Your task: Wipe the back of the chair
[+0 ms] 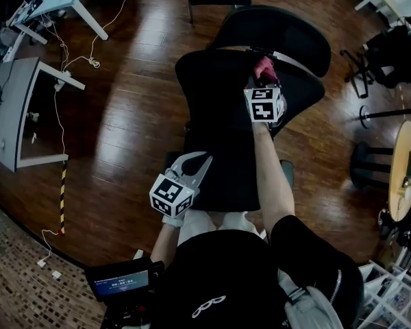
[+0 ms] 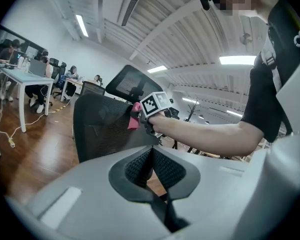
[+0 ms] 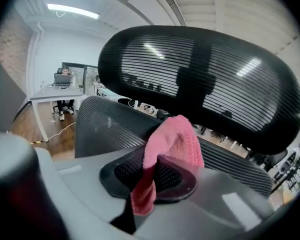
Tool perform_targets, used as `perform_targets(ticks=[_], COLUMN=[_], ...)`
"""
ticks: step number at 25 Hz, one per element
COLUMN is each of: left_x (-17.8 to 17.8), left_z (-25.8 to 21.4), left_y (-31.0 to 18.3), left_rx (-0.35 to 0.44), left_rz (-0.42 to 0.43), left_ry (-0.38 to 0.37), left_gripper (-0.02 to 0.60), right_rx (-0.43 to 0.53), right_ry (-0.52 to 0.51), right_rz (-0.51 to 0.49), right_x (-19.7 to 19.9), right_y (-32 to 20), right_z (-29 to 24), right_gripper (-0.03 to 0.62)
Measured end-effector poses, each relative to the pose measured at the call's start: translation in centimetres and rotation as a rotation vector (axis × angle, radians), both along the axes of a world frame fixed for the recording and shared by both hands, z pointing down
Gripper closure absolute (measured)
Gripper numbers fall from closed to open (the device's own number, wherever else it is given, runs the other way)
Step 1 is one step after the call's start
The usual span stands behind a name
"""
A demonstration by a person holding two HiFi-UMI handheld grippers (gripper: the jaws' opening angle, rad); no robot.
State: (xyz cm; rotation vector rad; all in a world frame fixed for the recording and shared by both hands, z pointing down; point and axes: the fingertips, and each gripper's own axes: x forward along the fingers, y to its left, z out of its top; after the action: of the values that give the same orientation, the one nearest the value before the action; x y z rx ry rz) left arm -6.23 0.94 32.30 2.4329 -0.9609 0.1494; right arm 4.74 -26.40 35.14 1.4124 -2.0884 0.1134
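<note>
Head view showed the right gripper (image 1: 264, 81) pressing a pink cloth (image 1: 265, 66) to the black chair back (image 1: 212, 94), the left gripper (image 1: 198, 162) nearer the person; left gripper view showed jaws closed, empty; right gripper view showed jaws clamping the cloth below the headrest (image 3: 200, 79).

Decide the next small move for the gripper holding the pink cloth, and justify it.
Probably slide the right gripper sideways along the backrest, pressing the pink cloth to the mesh. Its fingers are shut on the cloth, which is at the backrest's upper edge below the headrest, so wiping looks ready.
</note>
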Motion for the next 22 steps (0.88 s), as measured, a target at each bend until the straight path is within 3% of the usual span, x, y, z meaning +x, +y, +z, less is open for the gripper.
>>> perform_targets(ticks=[12, 22], left_x=[-7.3, -10.2], left_z=[0.8, 0.9], left_y=[1.0, 1.4], left_rx=[-0.008, -0.007], left_rz=[-0.071, -0.091], left_ry=[0.025, 0.035], left_gripper=[0.591, 0.591], right_rx=[0.006, 0.004], right_ry=[-0.008, -0.032], right_rz=[-0.195, -0.318], right_x=[-15.1, -23.9], right_y=[1.2, 2.8], right_z=[0.1, 0.1], right_gripper=[0.553, 0.553])
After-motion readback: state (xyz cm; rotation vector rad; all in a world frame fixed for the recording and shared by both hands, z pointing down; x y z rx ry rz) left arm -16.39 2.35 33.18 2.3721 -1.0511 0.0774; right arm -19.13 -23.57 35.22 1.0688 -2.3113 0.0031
